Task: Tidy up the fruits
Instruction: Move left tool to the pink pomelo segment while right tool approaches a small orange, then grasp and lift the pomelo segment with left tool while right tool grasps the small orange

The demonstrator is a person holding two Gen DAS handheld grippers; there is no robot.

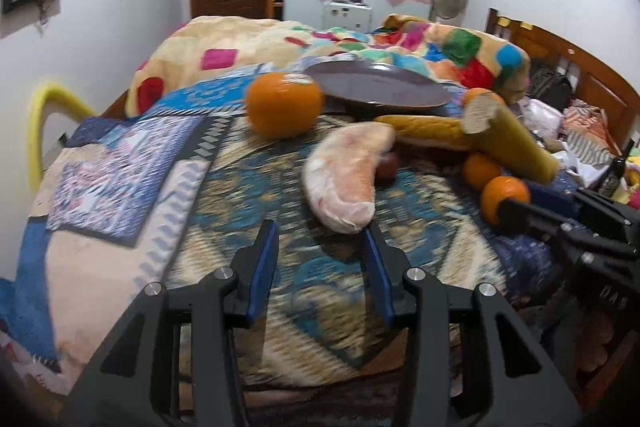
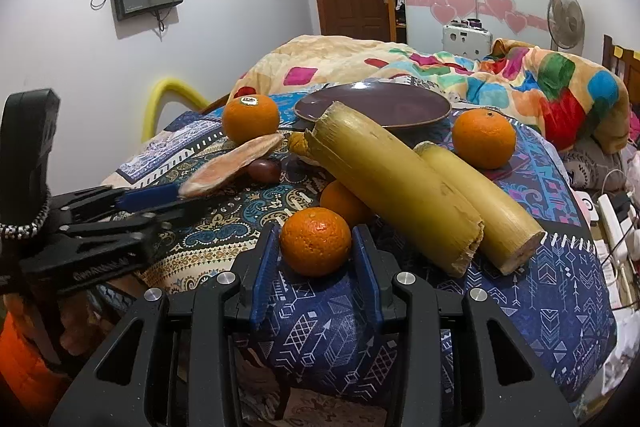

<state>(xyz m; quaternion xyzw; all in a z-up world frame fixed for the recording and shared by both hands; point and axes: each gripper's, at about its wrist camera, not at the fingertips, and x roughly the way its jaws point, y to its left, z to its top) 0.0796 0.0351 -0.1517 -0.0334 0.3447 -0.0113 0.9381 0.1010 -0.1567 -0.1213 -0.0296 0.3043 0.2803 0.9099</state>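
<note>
Right wrist view has my right gripper (image 2: pixel 316 247) low over the blue patterned bedspread (image 2: pixel 560 291), its blue pads closed against the two sides of a small orange (image 2: pixel 315 241), which sits on the cloth at the near edge of the pile. Just behind that fruit a second small orange (image 2: pixel 340 201) is tucked under the near sugarcane piece (image 2: pixel 392 183), and a second sugarcane piece (image 2: pixel 480 203) lies beside it on the right, touching it. Farther back a brown plate (image 2: pixel 432 105) rests on the bedding, with a stickered orange (image 2: pixel 251 117) to its left and another large orange (image 2: pixel 484 138) to its right. A small dark round fruit (image 2: pixel 264 170) lies near the middle.

From the left wrist view my left gripper (image 1: pixel 322 239) hovers over the bedspread with its fingers apart and nothing pressed between them; the near end of a pale pink peeled fruit wedge (image 1: pixel 344 175) lies just beyond the tips, slightly to the right. In the right wrist view that same gripper reaches in from the left, its blue pad right next to the wedge's near end; I cannot tell whether it touches. A bright patchwork blanket (image 2: pixel 540 87) is heaped at the far side of the bed.
</note>
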